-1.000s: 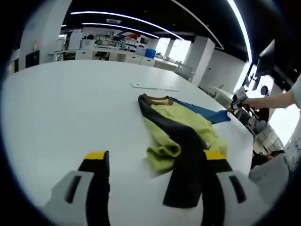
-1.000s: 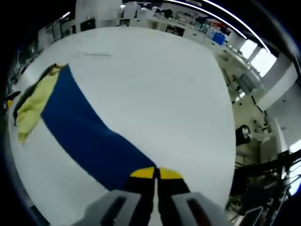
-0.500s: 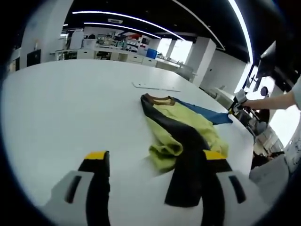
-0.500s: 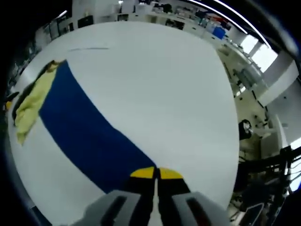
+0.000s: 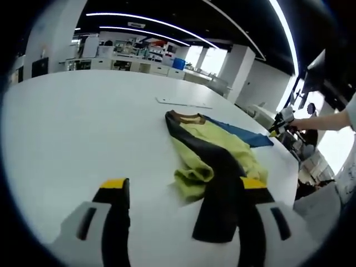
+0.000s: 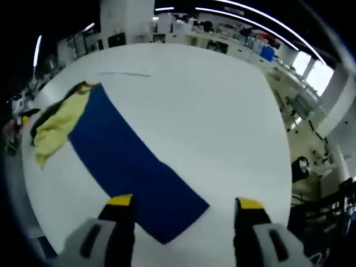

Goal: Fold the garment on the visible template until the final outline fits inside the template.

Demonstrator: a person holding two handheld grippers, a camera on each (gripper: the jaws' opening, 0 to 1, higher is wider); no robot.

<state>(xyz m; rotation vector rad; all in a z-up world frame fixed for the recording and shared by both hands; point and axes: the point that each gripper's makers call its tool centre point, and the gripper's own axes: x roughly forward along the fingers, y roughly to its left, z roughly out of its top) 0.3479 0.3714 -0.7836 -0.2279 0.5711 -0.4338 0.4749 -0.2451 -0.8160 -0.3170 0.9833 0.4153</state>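
Now the right gripper (image 6: 181, 207) stands with its jaws spread wide and nothing between them; half a second ago they were pinched shut on the end of the blue sleeve (image 6: 133, 169). The sleeve lies released just past the jaws, flat on the white table (image 6: 222, 111) and stretched out straight toward the crumpled yellow-green body of the garment (image 6: 58, 125).

The left gripper (image 5: 181, 186) is likewise wide open and empty, its right jaw over the black part of the garment, hovering much as it did a second ago. From this view the garment (image 5: 214, 153) is a bunched heap, collar away from the camera, and a thin pale outline (image 5: 183, 102), probably the template edge, lies on the table beyond it.

Judging from this, the sleeve is spread, but no fold is made yet.
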